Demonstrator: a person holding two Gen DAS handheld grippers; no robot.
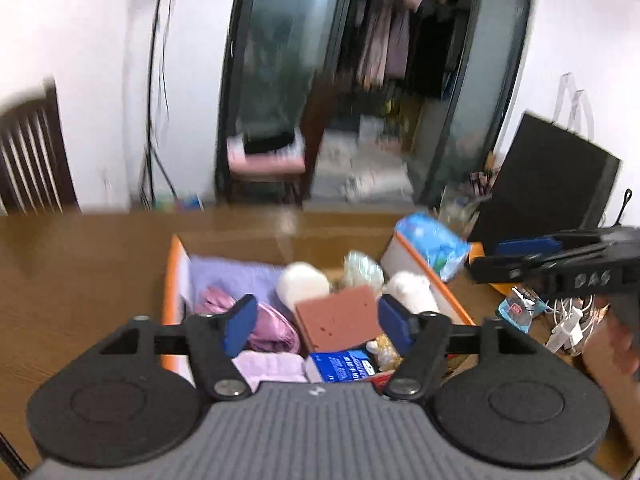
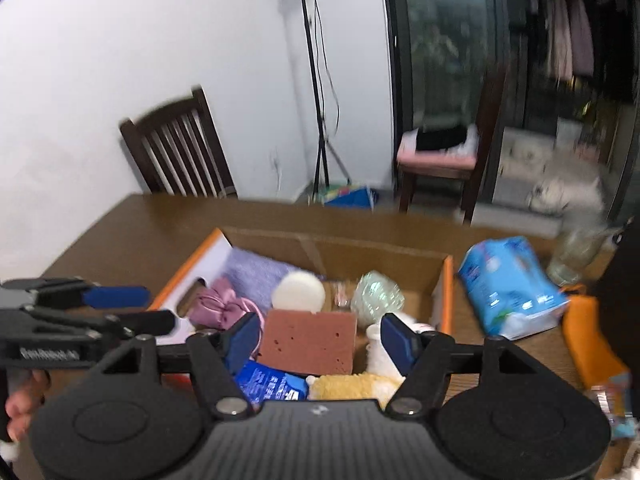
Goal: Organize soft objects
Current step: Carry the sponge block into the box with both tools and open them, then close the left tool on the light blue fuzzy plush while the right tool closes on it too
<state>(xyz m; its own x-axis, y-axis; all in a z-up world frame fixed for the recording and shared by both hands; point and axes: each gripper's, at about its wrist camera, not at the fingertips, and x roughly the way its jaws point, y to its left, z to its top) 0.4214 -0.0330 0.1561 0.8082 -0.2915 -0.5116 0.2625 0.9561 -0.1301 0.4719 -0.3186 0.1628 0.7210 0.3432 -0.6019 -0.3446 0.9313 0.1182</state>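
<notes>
My left tongs [image 1: 316, 322] and right tongs [image 2: 316, 338] both gape wide and grip nothing, poised above the near end of the cardboard box [image 2: 448, 284] on the brown surface [image 2: 140, 224]. Inside the box, nearest me: a blue packet [image 2: 268, 384], a yellow plush piece [image 2: 352, 386] and a folded pink cloth [image 1: 268, 366]. Mid-box: a reddish-brown sponge [image 2: 308, 340], a pink satin pouch [image 2: 220, 306] and a white plush item [image 1: 412, 290]. Toward the box's far wall: a lavender towel [image 2: 256, 272], a round white puff [image 2: 299, 292] and a clear crinkled bag [image 2: 378, 296]. Just outside the box's right wall lies a blue tissue pack [image 2: 512, 284].
</notes>
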